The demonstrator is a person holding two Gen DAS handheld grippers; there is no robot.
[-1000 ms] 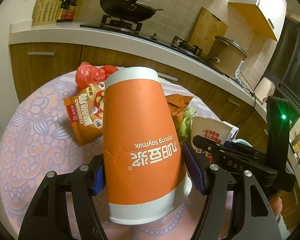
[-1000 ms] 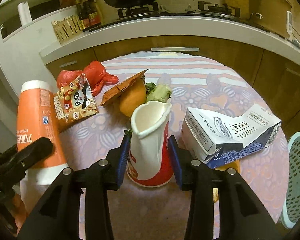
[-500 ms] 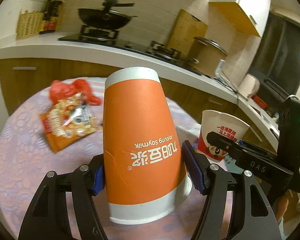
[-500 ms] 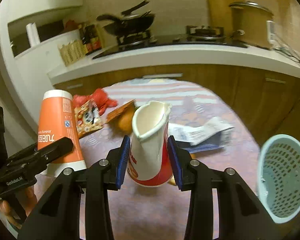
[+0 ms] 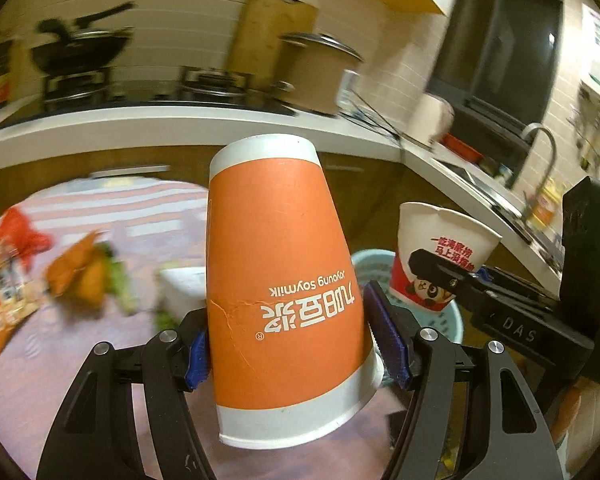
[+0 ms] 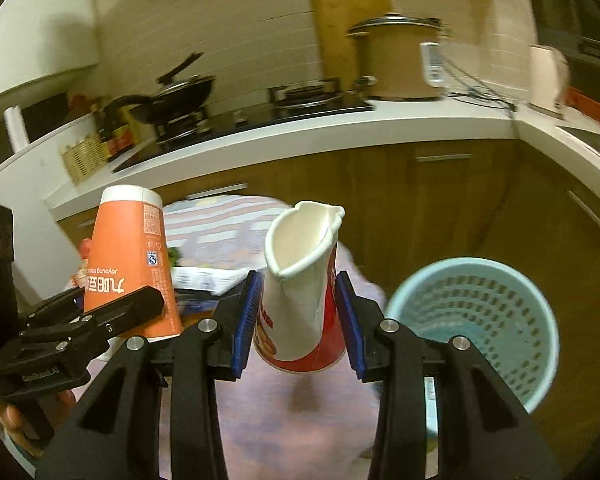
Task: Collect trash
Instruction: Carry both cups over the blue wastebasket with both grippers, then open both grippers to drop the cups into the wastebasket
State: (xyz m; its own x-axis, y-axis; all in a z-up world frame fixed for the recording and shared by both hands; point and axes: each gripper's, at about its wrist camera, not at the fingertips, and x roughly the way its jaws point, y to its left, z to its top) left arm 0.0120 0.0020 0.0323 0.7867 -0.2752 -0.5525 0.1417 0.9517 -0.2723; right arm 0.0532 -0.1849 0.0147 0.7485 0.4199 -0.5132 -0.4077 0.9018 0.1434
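Note:
My left gripper (image 5: pixel 296 344) is shut on an upside-down orange soymilk cup (image 5: pixel 280 280), lifted above the table. In the right wrist view that orange cup (image 6: pixel 130 256) shows at the left. My right gripper (image 6: pixel 300 320) is shut on a squashed red-and-white paper cup (image 6: pixel 300 288), held upright in the air. From the left wrist view the same red-and-white cup (image 5: pixel 440 256) appears at the right, above a pale blue perforated bin (image 5: pixel 370 264). The bin (image 6: pixel 480 328) stands on the floor to the right of the table, its mouth open upward.
On the patterned tablecloth (image 5: pixel 60 360) lie a snack bag (image 5: pixel 0 292), a red plastic bag (image 5: pixel 20 232), orange peel with greens (image 5: pixel 84 276) and a white carton (image 5: pixel 180 288). A kitchen counter (image 6: pixel 300 136) with a wok and a pot runs behind.
Both grippers have swung right and risen a little with their cups. The blue bin has come into view beside the table, and the table's trash has slid to the left.

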